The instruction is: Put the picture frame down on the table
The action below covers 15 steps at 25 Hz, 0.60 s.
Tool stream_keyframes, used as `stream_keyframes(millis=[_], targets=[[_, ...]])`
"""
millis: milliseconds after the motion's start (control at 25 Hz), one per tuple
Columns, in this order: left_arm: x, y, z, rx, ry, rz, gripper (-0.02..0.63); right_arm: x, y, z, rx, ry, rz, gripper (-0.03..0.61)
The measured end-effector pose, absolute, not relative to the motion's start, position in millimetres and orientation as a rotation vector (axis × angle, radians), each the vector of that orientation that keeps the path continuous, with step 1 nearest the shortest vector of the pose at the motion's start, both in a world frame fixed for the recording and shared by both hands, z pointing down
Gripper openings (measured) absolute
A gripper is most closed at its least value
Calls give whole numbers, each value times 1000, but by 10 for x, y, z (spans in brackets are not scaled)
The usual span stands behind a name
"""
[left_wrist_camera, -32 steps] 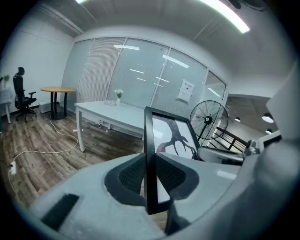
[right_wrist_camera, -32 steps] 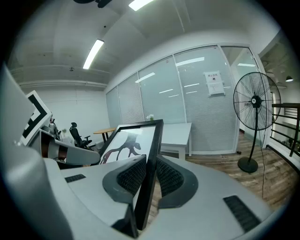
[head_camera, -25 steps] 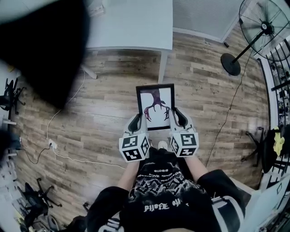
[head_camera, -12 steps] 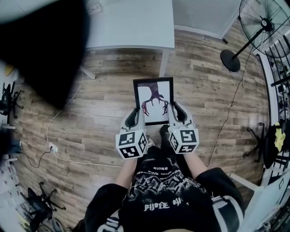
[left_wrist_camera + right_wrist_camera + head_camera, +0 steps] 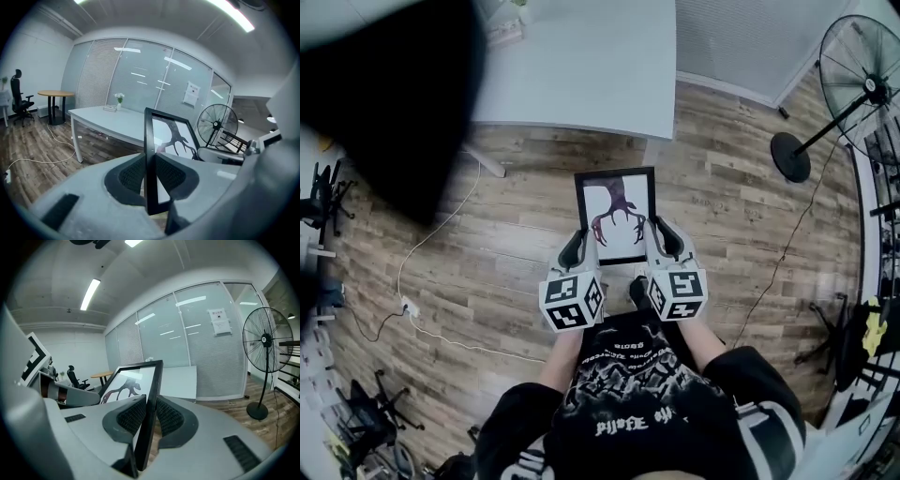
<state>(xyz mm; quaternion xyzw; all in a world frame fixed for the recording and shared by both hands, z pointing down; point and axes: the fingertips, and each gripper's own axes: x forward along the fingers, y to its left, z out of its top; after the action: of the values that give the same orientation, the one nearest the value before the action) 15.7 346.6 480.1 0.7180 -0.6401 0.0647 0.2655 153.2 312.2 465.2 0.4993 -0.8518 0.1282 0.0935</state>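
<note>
I have the picture frame (image 5: 616,216) held above the wooden floor (image 5: 506,234), near the white bench (image 5: 581,66) but not on it. My left gripper (image 5: 575,249) pinches its left edge and my right gripper (image 5: 663,240) pinches its right edge, jaws pressed onto the black border

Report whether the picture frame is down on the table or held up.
Held up: left tool and right tool each clamp a side edge of the picture frame above the floor, short of the table.
</note>
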Motion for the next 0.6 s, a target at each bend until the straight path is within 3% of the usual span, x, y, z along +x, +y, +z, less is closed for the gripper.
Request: stream_keyframes(millis=[600], targets=[[630, 2150, 4748, 1849, -1809, 125, 76, 1963, 1668, 4574, 1347, -2601, 352, 69]])
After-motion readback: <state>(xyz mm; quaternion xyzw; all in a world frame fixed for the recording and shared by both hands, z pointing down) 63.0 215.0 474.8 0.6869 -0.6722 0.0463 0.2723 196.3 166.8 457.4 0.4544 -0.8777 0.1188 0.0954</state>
